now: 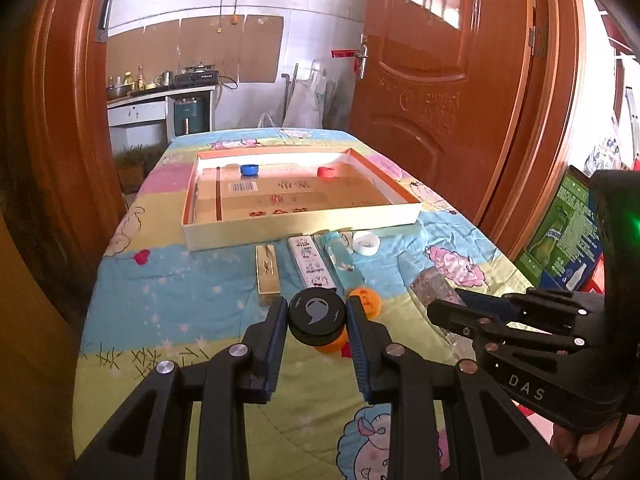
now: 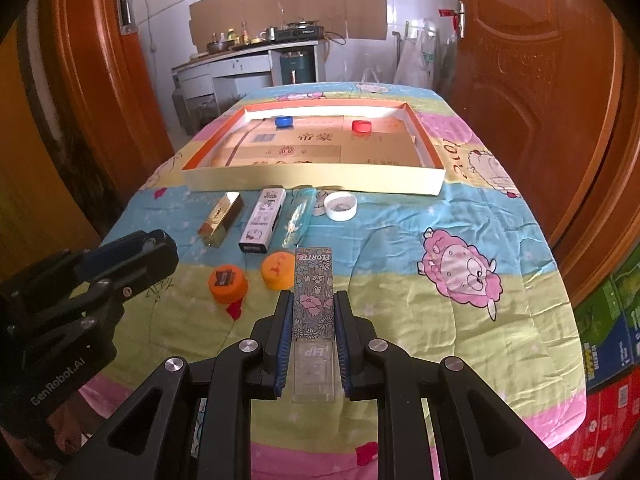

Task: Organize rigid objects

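In the left wrist view my left gripper (image 1: 316, 309) is shut on a black round cap (image 1: 317, 316) with a white mark, held just above the quilt. Two orange caps (image 1: 366, 300) (image 1: 332, 345) lie under and beside it. My right gripper (image 2: 313, 298) is shut on a long flower-patterned box (image 2: 314, 292) with a clear end, low over the quilt. Each gripper also shows in the other's view, my right gripper (image 1: 444, 309) to the right and my left gripper (image 2: 162, 247) to the left. Ahead lies a shallow cardboard tray (image 1: 304, 226) holding a blue cap (image 1: 249, 169) and a red cap (image 1: 326, 172).
In front of the tray lie a gold box (image 2: 222, 220), a white printed box (image 2: 264, 220), a clear tube (image 2: 298, 216) and a white cap (image 2: 340, 206). The quilt-covered table (image 2: 400, 216) stands between wooden doors; stacked cartons (image 2: 612, 336) stand at the right.
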Demonstrator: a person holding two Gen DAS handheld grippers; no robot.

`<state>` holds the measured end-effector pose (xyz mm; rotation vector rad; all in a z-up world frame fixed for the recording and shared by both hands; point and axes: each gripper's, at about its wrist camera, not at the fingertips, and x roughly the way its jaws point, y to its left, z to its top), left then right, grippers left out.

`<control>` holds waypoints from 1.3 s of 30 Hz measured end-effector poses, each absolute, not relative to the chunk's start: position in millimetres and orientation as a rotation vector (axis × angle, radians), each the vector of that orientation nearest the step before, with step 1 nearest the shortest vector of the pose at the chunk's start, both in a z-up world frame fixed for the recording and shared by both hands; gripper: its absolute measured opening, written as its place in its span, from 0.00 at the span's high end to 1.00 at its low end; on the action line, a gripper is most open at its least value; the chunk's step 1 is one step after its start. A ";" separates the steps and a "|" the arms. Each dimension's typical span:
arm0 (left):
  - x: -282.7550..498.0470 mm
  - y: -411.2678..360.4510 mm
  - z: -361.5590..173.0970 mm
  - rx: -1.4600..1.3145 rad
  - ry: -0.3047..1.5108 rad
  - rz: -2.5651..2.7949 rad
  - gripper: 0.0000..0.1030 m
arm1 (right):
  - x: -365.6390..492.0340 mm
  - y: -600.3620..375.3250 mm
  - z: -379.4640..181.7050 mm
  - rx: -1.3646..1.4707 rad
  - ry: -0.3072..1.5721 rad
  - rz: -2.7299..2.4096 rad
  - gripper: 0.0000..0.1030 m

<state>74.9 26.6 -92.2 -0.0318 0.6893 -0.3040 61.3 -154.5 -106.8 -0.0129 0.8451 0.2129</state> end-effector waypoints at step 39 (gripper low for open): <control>147.2 15.4 -62.7 -0.081 0.698 -0.311 0.71 | 126.2 -182.6 -76.0 0.040 0.828 0.197 0.81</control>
